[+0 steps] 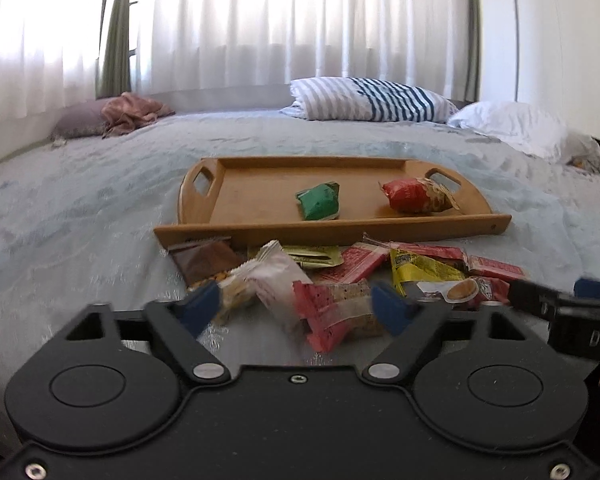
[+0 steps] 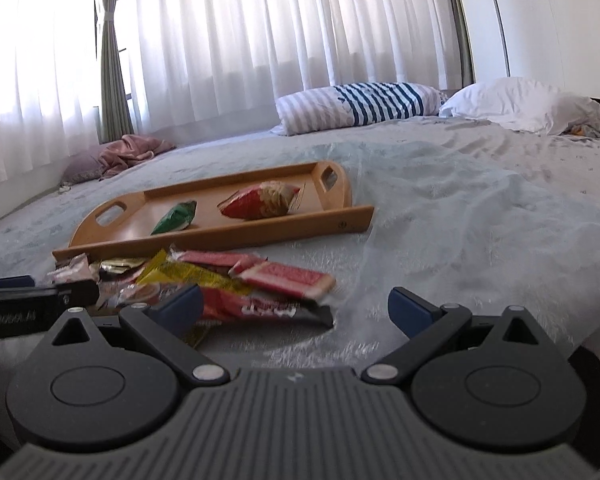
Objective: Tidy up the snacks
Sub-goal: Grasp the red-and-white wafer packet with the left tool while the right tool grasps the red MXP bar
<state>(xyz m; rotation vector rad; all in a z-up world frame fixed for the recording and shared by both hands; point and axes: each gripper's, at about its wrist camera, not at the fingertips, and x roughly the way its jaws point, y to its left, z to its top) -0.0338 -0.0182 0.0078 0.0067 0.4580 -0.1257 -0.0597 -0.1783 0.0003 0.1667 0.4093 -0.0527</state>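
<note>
A wooden tray [image 1: 332,230] lies on the bed holding a green packet [image 1: 318,202] and a red packet [image 1: 416,196]. In front of it is a loose pile of snack packets [image 1: 420,268]. My left gripper [image 1: 296,306] is low over the pile's near left part. Its jaws straddle a white packet [image 1: 276,284] and a pink cereal bar [image 1: 336,312], and I see no squeeze on either. My right gripper [image 2: 296,312] stands open at the pile's right end, its left finger [image 2: 180,308] beside a red-and-black wrapper [image 2: 260,306]. The right wrist view shows the tray [image 2: 220,238] with the same two packets.
The bed has a pale blue cover [image 1: 80,220]. A striped pillow [image 1: 368,100] and a white pillow [image 1: 512,124] lie behind the tray. A purple cushion with pink cloth [image 1: 112,118] sits at the far left. White curtains hang behind.
</note>
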